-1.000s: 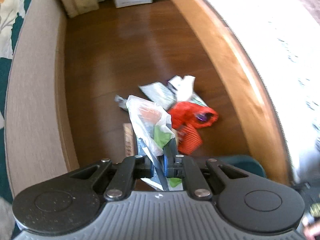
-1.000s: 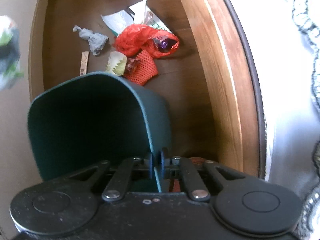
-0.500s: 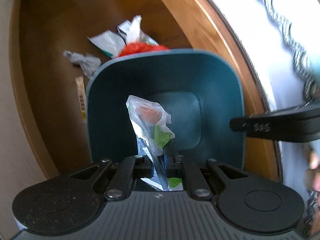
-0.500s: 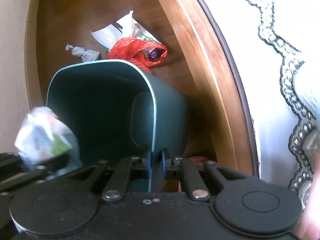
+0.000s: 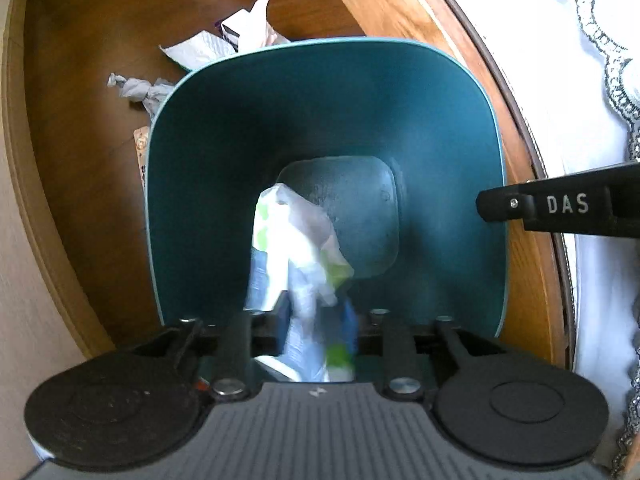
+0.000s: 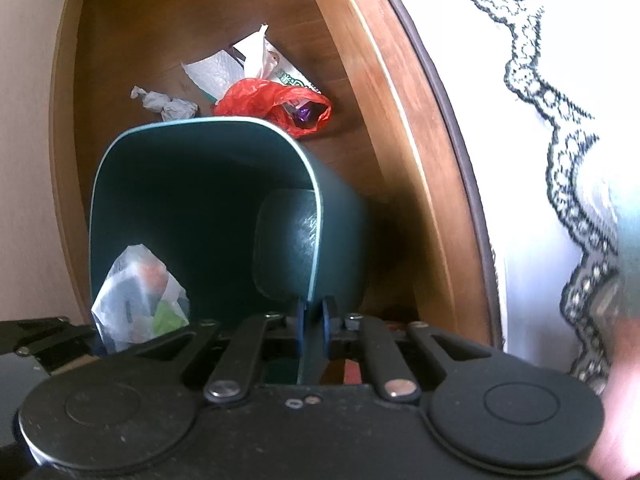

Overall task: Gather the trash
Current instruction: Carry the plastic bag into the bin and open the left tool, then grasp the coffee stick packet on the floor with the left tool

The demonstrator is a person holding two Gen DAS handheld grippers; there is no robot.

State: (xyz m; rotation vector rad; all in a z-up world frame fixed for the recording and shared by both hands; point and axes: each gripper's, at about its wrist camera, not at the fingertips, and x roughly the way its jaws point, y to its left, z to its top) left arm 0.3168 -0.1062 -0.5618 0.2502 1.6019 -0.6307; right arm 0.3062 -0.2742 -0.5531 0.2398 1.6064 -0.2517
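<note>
Left gripper (image 5: 316, 324) over the mouth of the teal bin (image 5: 448, 92), fingers spreading apart right now; clear plastic bag of scraps (image 5: 296, 248) is between them, blurred, looks loose and hanging into the bin, not pinched. Right gripper (image 6: 314, 326) has its fingers pressed together on the bin's near rim, holding it tilted on the wooden floor (image 6: 168, 28).

Risks: bag is light and crinkly, could cling to a finger pad and ride back out if the left hand lifts early. Rim pinch is thin; if it slips, the bin drops or tips and spills.

More trash left on the floor past the far rim: red bag (image 6: 276, 104), white wrappers (image 6: 224, 72), grey paper wad (image 6: 164, 106), small strip at the bin's left side (image 5: 140, 152). Bin sits close to them, so shifting it may push them about.
</note>
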